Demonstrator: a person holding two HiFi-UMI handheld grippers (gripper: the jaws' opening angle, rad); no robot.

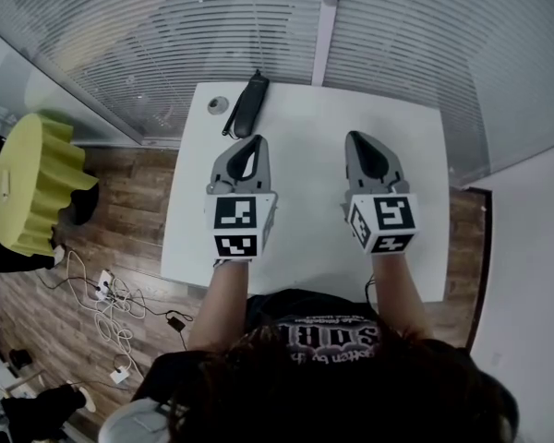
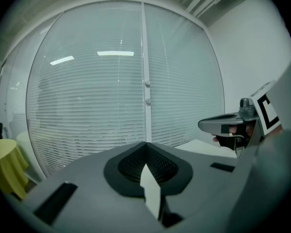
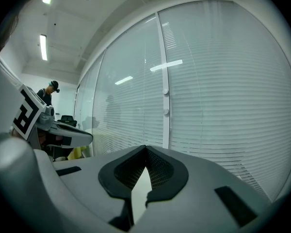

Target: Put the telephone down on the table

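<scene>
The black telephone handset (image 1: 247,104) lies on the white table (image 1: 305,220) at its far left corner, with its cord trailing toward the near side. My left gripper (image 1: 254,140) hovers just short of the handset and points at it, its jaws shut and empty. My right gripper (image 1: 356,137) is level with it over the table's middle right, also shut and empty. In the left gripper view the jaws meet at the tip (image 2: 146,143) and the right gripper (image 2: 223,125) shows at the right. The right gripper view shows its own closed tip (image 3: 145,148) and the left gripper (image 3: 68,130).
A small round grey object (image 1: 218,105) sits beside the handset. A glass wall with blinds (image 1: 258,26) stands right behind the table. A yellow stool (image 1: 32,183) and loose cables (image 1: 111,293) are on the wooden floor at the left. A person (image 3: 51,89) stands far off.
</scene>
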